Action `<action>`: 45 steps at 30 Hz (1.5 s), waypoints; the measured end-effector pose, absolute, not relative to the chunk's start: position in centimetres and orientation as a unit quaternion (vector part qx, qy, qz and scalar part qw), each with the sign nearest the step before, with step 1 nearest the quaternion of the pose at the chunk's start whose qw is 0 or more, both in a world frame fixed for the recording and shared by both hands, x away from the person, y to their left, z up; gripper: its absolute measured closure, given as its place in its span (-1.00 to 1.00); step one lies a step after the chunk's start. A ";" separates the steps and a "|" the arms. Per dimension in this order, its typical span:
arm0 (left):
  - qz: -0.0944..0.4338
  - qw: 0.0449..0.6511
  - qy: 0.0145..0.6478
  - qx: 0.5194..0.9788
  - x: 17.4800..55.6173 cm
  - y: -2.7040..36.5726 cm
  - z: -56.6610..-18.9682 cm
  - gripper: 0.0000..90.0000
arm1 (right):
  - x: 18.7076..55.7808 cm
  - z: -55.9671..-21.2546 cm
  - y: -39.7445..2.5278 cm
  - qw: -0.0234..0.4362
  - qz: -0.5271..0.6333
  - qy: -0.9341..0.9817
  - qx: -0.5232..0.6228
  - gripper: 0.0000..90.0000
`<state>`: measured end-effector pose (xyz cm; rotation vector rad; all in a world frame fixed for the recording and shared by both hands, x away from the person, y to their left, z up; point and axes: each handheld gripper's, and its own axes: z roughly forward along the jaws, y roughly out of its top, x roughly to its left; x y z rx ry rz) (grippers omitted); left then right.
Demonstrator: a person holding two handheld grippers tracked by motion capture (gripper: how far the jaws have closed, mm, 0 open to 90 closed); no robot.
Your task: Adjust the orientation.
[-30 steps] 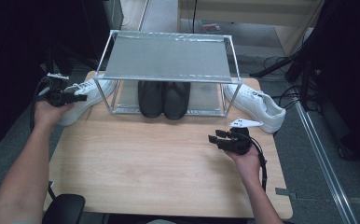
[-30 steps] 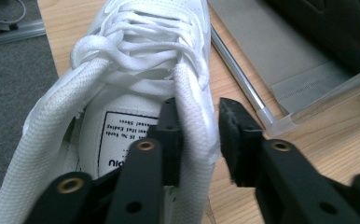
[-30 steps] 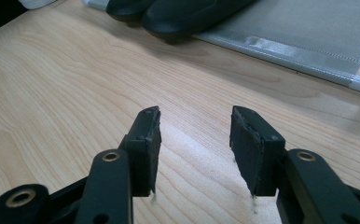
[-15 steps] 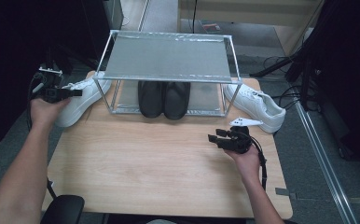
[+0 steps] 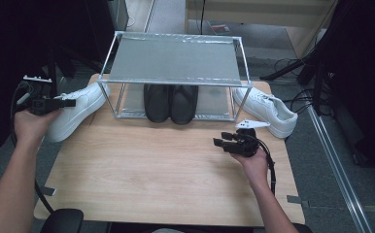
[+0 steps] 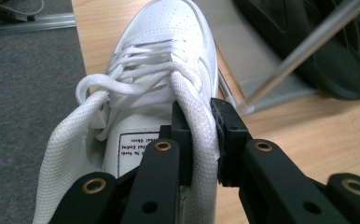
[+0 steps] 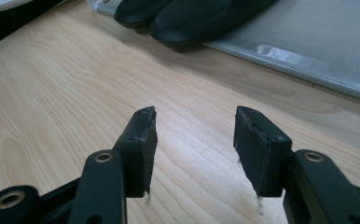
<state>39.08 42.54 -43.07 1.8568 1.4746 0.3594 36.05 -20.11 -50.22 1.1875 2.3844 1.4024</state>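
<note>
High view first: the person's left gripper (image 5: pixel 54 103) sits at the left edge of the wooden table (image 5: pixel 142 165), raised at the heel end of a white sneaker (image 5: pixel 76 110) that lies slanted beside the metal rack (image 5: pixel 176 60), its toe pointing toward the rack's left front leg. From the left gripper view, the fingers (image 6: pixel 180 135) are clamped on the sneaker's (image 6: pixel 164 70) padded collar, one inside the shoe opening next to the printed label, the other pressed against the outside of the collar. The laces lie loose across the tongue, and the toe reaches toward the rack leg (image 6: pixel 304 49) that crosses the upper right of that view.

Under the rack, a pair of black shoes (image 5: pixel 171 103) stands side by side on the lower shelf, toes toward the person. A second white sneaker (image 5: pixel 268 110) rests at the rack's right side, near the table's far right corner.

The right gripper (image 5: pixel 229 143) hovers low over bare wood in front of the rack's right half, well apart from either sneaker. In the right gripper view its fingers (image 7: pixel 141 140) stand apart with nothing between them, aimed toward the black shoes (image 7: pixel 192 16) and the shelf edge; whether they touch the table I can't quite tell from here.
</note>
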 end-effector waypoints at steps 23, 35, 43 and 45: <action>0.155 0.364 0.568 0.722 29.0 42.0 -43.1 0.80 | 38.1 -49.8 -18.1 0.050 0.475 0.795 0.373 0.11; 0.145 0.383 0.526 0.746 25.6 38.5 -42.4 0.79 | 38.5 -49.7 -17.3 0.044 0.475 0.800 0.364 0.11; 0.130 0.396 0.482 0.771 25.8 35.1 -41.6 0.79 | 38.6 -49.6 -17.3 0.043 0.475 0.800 0.364 0.11; 0.125 0.398 0.473 0.776 26.0 34.2 -41.5 0.79 | 38.6 -49.6 -17.3 0.043 0.474 0.800 0.365 0.11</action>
